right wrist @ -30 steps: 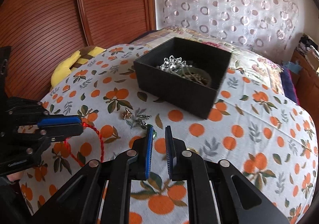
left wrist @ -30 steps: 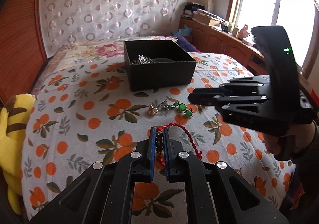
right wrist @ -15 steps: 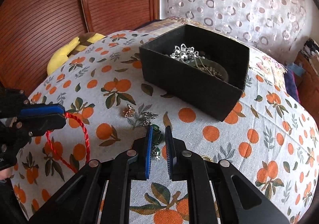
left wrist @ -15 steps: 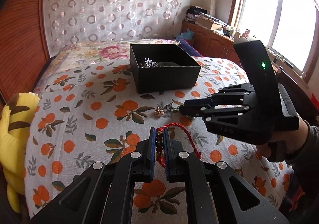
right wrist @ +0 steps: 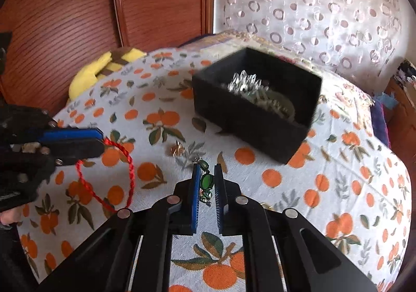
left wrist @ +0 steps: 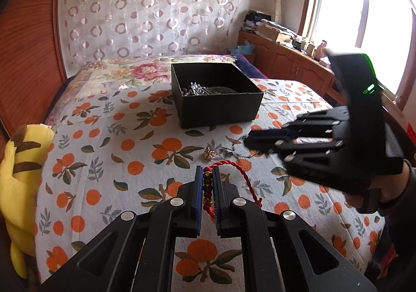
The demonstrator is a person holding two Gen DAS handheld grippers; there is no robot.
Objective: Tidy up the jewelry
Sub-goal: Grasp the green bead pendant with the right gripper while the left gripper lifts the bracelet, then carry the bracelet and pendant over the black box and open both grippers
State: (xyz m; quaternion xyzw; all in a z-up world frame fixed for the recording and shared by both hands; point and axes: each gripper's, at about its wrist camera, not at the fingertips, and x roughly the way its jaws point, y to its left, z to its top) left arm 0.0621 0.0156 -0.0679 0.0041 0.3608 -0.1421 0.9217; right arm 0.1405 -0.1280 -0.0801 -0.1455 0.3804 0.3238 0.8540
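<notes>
My left gripper (left wrist: 207, 172) is shut on a red cord bracelet with brown beads (left wrist: 207, 185), held above the bed; its red loop (right wrist: 130, 170) hangs free in the right wrist view. My right gripper (right wrist: 207, 170) is low over the bedspread with a green-stone necklace (right wrist: 206, 183) between its fingers, which are narrowly apart and not clearly pressing on it. A small gold charm (left wrist: 208, 153) lies on the bedspread beside the necklace. A black open box (left wrist: 215, 94) holding silver jewelry (right wrist: 244, 83) stands farther back on the bed.
The bed has an orange-print cover (left wrist: 117, 141). A yellow plush toy (left wrist: 18, 162) lies at the left edge. A wooden headboard (right wrist: 78, 6) and a patterned curtain (left wrist: 145, 14) stand behind. A wooden cabinet (left wrist: 291, 63) runs under the window at right.
My right gripper has moved forward and down so the green necklace now sits between its fingers. My left gripper has lifted slightly, still holding the red bracelet.
</notes>
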